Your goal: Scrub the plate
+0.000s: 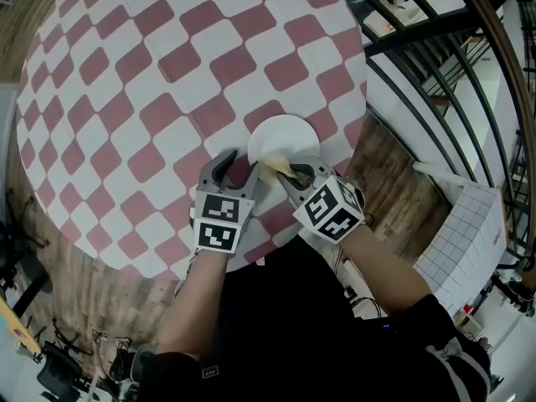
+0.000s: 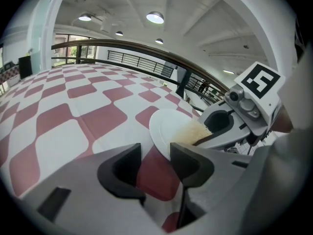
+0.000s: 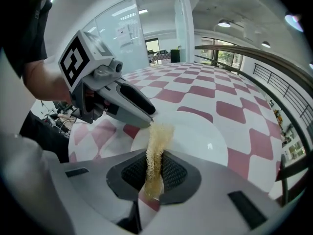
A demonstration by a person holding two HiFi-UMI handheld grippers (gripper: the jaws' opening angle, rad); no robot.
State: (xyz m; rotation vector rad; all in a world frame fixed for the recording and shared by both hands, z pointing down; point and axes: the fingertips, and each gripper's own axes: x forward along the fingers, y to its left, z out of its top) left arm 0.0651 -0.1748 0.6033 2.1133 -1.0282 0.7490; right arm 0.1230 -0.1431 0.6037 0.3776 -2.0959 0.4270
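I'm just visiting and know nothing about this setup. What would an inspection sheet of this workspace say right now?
Surface: round table in red-and-white checks.
Job's things: white plate near the table's edge; yellowish scrub pad at its near rim.
Clutter: nothing seen.
Grippers: left gripper open, empty, beside the plate; right gripper shut on the scrub pad.
Cables: thin wires by the person's right forearm.
Surroundings: black railing, wooden floor, gridded board.

Round checkered table [image 1: 126, 99], black railing [image 1: 419, 30] (curved), wooden floor [image 1: 394, 193]
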